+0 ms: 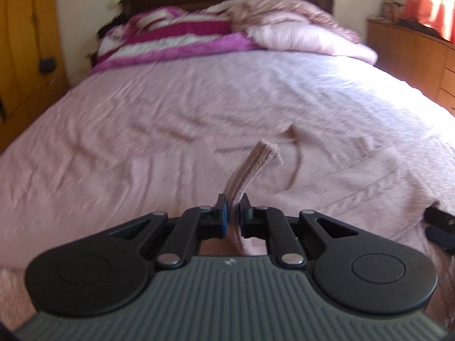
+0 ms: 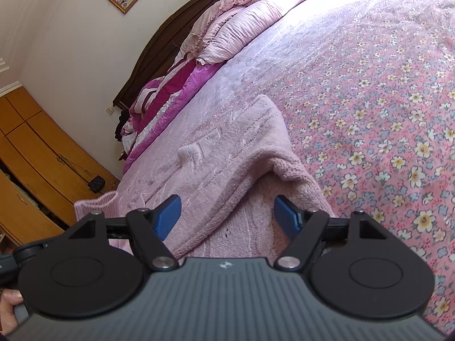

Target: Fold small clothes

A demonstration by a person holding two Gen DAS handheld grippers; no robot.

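On the bed (image 2: 369, 91), atop a floral pink sheet: one small pink knitted sweater (image 2: 227, 153), ribbed, soft and limp, partly doubled over. Left gripper (image 1: 233, 213): jaws clenched on a ribbed strip, probably a cuff or hem, though the picture is blurred; strip rises toward 12 o'clock. Right gripper (image 2: 227, 216): jaws released, wide apart, straddling a folded ridge of the knit. Handling: light, floppy, stretches easily; best pinched at hems or corners. Pillows (image 2: 241, 28) at 12 o'clock.

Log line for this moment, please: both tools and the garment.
left tool: shut on sweater cuff | right tool: open over pink sweater | sweater on bed, partly folded
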